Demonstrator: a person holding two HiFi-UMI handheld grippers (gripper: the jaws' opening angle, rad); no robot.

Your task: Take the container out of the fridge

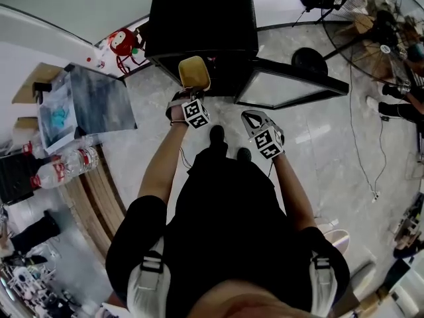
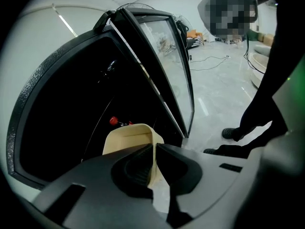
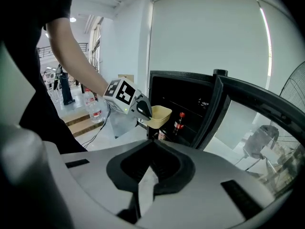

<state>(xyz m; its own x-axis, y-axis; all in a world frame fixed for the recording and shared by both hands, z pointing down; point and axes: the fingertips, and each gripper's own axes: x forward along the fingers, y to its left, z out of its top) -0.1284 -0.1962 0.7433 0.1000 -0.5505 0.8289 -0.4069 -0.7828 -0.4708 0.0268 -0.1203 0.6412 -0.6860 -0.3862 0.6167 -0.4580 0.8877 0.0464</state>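
Head view has the container (image 1: 194,73), a pale yellow open tub, in the air at the mouth of the fridge (image 1: 199,18); the door (image 1: 291,88) stands swung wide to the person's right. The left tongs (image 1: 189,97) grip the tub by one side wall, with one jaw inside, the other outside and the wall pinched between them; the left gripper view shows that bite plainly. The right tongs (image 1: 255,119) hang near the person's body, well apart from the tub; the jaws meet with nothing between them. From the right gripper view the tub looks just out of the dark cavity, level with its front edge; a bottle (image 3: 179,122) stands on a shelf behind it.

The tub looks like thin moulded plastic and seems empty, so I judge it light; the wall probably gives a little under pressure, and the smooth surface may slip. A one-sided pinch lets the tub swing about the jaws; a deep bite under the rolled rim, near a corner where the wall is stiffest, would hold it best. The free tongs could steady the far rim if it tips; a hard squeeze risks buckling the wall.
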